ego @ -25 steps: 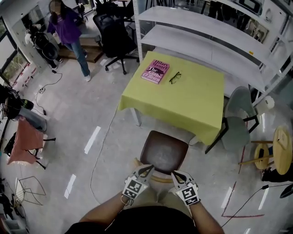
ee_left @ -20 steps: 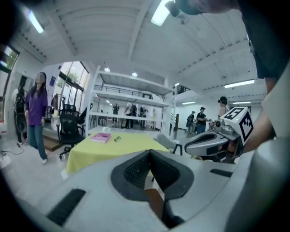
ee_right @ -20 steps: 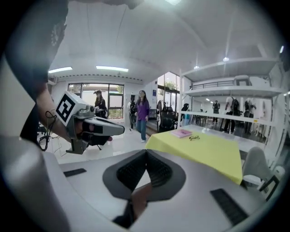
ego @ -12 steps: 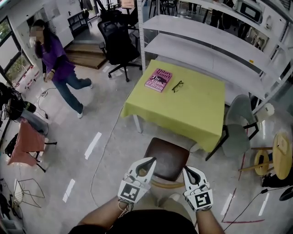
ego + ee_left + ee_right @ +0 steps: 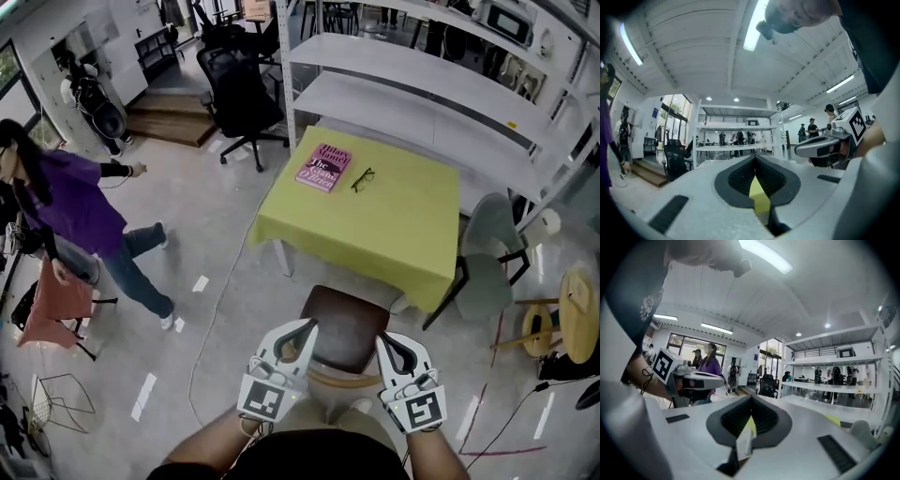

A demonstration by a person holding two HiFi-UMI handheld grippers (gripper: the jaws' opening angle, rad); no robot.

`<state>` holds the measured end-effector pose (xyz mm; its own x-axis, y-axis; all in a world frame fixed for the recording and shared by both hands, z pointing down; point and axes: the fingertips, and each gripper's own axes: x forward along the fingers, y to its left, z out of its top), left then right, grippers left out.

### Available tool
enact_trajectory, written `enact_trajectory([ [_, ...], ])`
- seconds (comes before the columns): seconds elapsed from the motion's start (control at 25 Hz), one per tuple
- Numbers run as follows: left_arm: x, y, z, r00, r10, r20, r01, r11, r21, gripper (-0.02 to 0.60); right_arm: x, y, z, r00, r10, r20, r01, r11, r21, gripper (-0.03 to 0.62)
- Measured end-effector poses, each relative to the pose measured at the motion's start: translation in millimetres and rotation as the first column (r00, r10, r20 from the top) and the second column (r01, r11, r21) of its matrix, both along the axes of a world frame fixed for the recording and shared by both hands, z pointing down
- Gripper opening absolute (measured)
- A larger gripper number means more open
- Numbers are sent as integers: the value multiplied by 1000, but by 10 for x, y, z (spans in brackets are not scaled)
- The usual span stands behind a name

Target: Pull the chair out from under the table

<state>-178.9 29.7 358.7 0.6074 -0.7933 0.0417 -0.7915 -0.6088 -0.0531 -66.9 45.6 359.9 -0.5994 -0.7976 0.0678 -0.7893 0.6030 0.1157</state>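
Apparently the chair is sitting free, table just beyond it, so the left gripper and right gripper are hovering over its backrest, jaws closed, empty.

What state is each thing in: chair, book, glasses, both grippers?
Chair: upright, seat mostly out from under the table.
Book: closed, flat on the table.
Glasses: on the table, beside the book.
Left gripper: shut, empty.
Right gripper: shut, empty.
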Motion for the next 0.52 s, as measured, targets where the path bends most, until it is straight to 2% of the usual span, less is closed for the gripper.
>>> enact_trajectory([
  [0.2, -29, -90, -19, 1000, 12, 2, -12, 1000, 10, 9, -42, -73, -50, 999, 6, -53, -4, 999, 43, 11],
  [0.52, 59, -171, -33, 999, 35, 8, -35, 999, 12, 9, 55, -161, -57, 998, 42, -36, -41, 999, 28, 10],
])
